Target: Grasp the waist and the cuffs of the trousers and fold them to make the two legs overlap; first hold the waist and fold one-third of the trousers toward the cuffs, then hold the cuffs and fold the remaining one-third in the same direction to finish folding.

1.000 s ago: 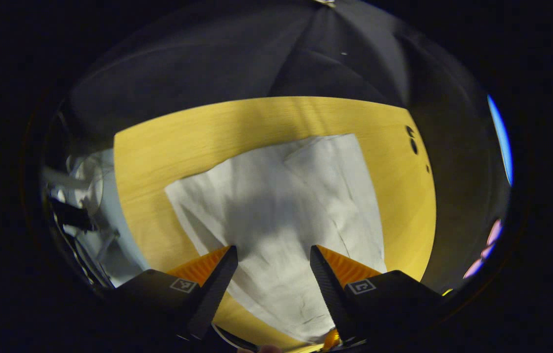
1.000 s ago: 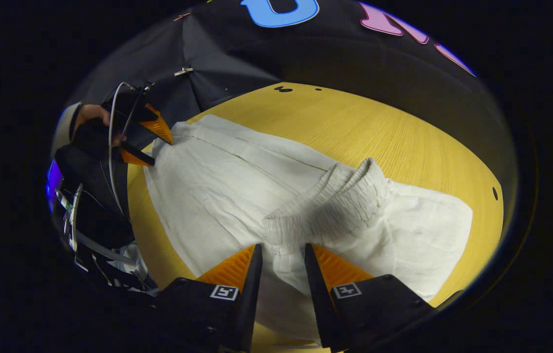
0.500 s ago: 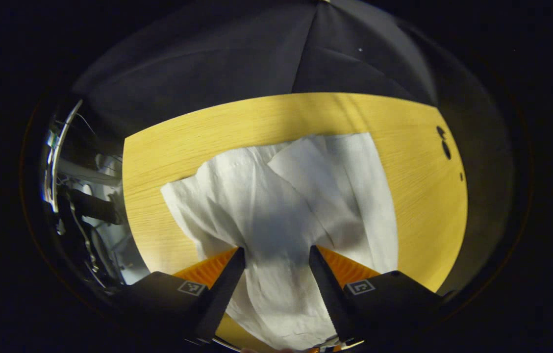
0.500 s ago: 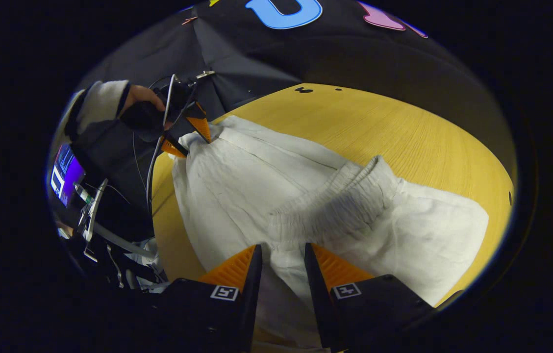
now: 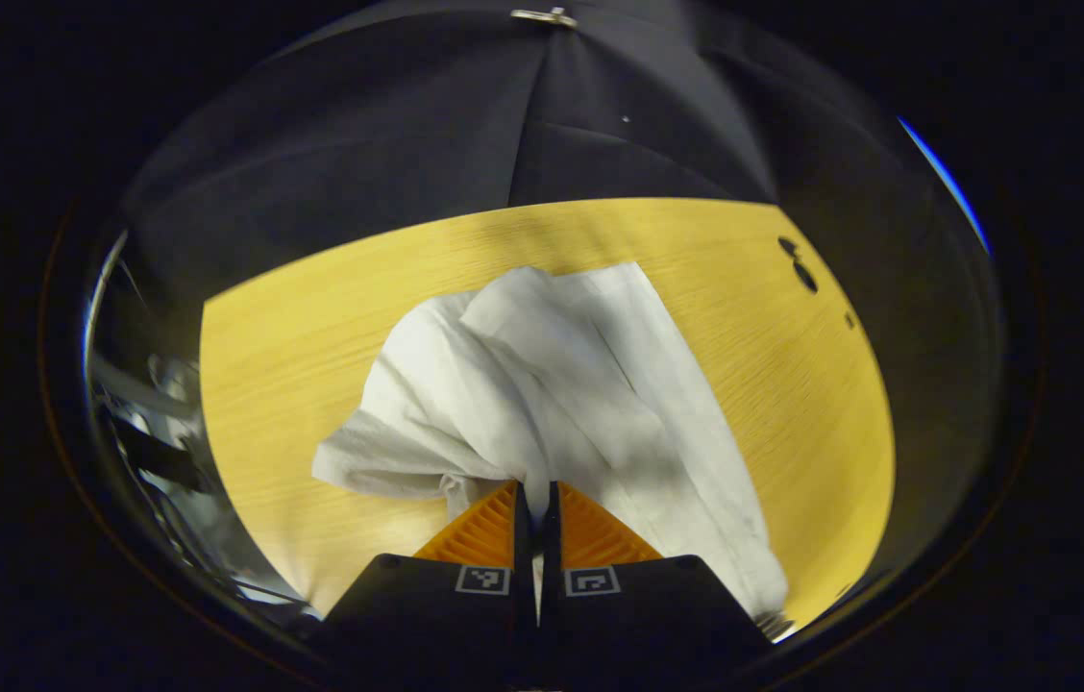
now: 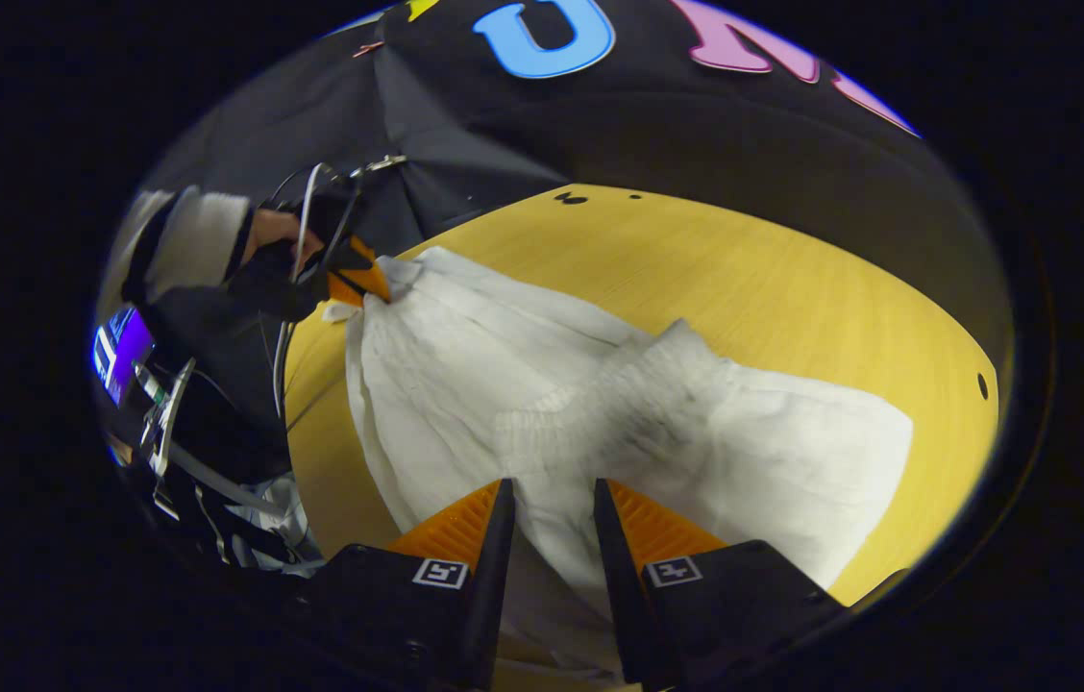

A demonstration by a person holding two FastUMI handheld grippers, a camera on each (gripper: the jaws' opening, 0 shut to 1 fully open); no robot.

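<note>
Worktop [image 5: 744, 384]: yellow wood-grain surface, evenly lit across the middle, falling into shadow toward its far edge. Two small dark holes [image 5: 797, 264] sit close together near the worktop's far right corner in the left gripper view. Behind the worktop hangs a black cloth wall [image 5: 388, 144], creased, with a metal clip [image 5: 542, 15] at its top seam. Left of the worktop, in the right gripper view, a lit screen [image 6: 119, 348] glows among cables.

Left gripper [image 5: 535, 500]: fingers closed together, pinching white cloth between them; seen at ten o'clock in the right gripper view, gripped by a hand [image 6: 275, 234] with a pale sleeve behind. Right gripper [image 6: 547, 500]: fingers parted, a gap between them, pointing twelve o'clock.
</note>
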